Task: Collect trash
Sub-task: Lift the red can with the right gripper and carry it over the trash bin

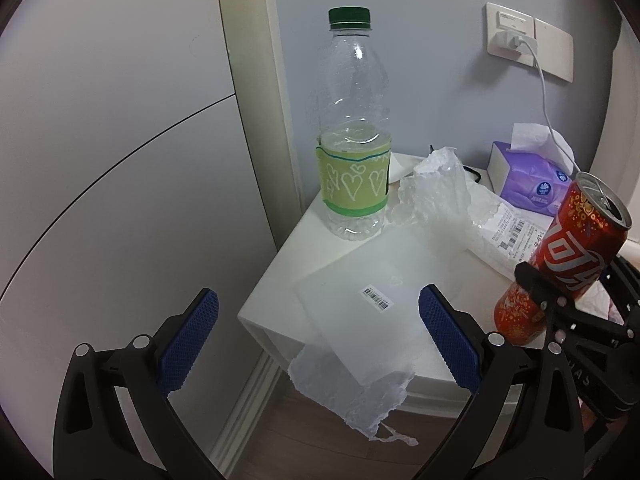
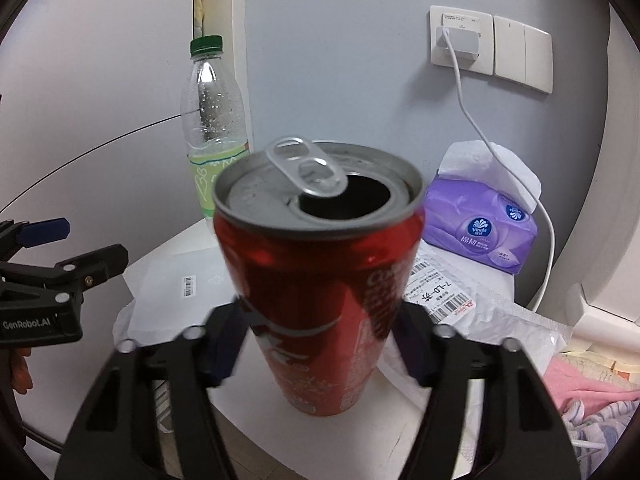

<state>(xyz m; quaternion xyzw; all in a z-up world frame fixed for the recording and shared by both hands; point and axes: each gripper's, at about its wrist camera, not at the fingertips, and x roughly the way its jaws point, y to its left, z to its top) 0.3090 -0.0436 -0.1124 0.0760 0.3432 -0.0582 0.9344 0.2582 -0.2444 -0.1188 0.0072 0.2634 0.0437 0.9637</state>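
My right gripper (image 2: 320, 344) is shut on an opened red cola can (image 2: 320, 280), held tilted above the white bedside table (image 2: 256, 408); the can also shows in the left wrist view (image 1: 568, 256). My left gripper (image 1: 318, 340) is open and empty, hovering over the table's front left corner above a white plastic mailer bag (image 1: 360, 320). A clear plastic bottle (image 1: 354, 132) with a green cap and green label stands at the table's back left. Crumpled clear plastic (image 1: 436, 192) lies behind the mailer.
A purple tissue pack (image 2: 480, 228) sits at the back right under a white charger cable (image 2: 516, 184) plugged into a wall socket (image 2: 460, 36). A padded envelope with shipping labels (image 2: 448, 296) lies on the table. Bedding (image 2: 580, 396) is at right. A wall and door frame (image 1: 260, 100) are at left.
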